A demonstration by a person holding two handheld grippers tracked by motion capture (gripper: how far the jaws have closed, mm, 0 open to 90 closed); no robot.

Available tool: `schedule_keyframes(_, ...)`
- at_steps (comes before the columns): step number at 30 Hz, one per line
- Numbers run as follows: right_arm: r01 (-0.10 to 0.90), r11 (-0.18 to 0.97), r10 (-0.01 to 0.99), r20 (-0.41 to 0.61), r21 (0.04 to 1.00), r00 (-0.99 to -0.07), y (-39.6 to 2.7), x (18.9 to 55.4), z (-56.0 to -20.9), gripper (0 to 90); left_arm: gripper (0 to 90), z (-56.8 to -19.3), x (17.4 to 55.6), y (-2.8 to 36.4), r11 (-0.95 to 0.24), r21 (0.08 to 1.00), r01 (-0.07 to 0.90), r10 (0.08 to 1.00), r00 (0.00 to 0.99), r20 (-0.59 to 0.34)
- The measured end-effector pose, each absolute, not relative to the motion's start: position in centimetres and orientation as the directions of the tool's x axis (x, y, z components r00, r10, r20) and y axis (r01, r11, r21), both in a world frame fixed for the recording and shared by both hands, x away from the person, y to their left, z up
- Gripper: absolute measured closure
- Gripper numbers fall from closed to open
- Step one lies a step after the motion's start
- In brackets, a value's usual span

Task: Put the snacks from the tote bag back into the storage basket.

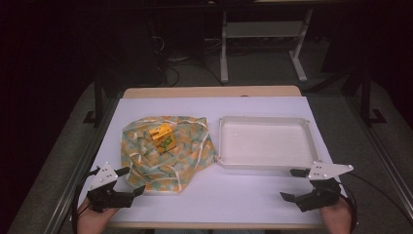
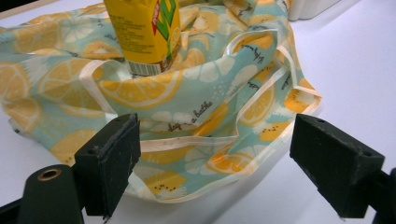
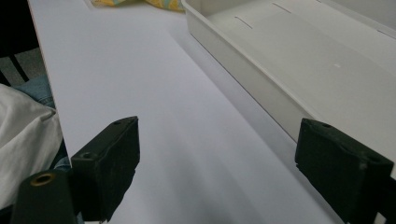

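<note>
Nothing is yet grasped. The yellow juice carton (image 1: 162,137) stands on the crumpled lemon-print cloth (image 1: 146,158), left of the shallow white plastic tray (image 1: 265,119). The left gripper (image 1: 130,181) and right gripper (image 1: 292,185) are held wide, empty, nearer than the tray.

tray (image 1: 221,141): white, empty, right of centre
table (image 1: 234,195): white top, wooden far edge
floor (image 1: 263,68): grey, white stand legs, top
</note>
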State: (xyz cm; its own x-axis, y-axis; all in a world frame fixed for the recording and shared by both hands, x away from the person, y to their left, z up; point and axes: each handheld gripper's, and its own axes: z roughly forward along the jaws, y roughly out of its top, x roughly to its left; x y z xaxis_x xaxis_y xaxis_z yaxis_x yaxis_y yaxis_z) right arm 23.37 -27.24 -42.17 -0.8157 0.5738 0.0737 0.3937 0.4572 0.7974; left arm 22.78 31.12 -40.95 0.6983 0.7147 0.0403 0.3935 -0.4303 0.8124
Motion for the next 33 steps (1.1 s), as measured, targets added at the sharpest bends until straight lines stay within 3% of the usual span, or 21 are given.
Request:
schedule_keyframes(7,0.388,0.468,0.573,0.061,0.794,-0.817,-27.2,23.3,-42.2,13.5,14.8,-41.1,22.9,30.7,-0.43,0.804,0.411,0.709,0.705,0.018)
schedule_keyframes(20,0.383,0.455,0.59,0.05,0.804,-0.806,-27.3,22.8,-42.1,13.5,15.9,-40.1,23.3,29.9,-0.508,0.769,0.388,0.661,0.748,0.059)
schedule_keyframes(33,0.379,0.454,0.597,0.041,0.806,-0.801,-27.2,22.7,-42.1,13.5,15.6,-37.1,26.3,29.8,-0.551,0.742,0.383,0.625,0.778,0.064)
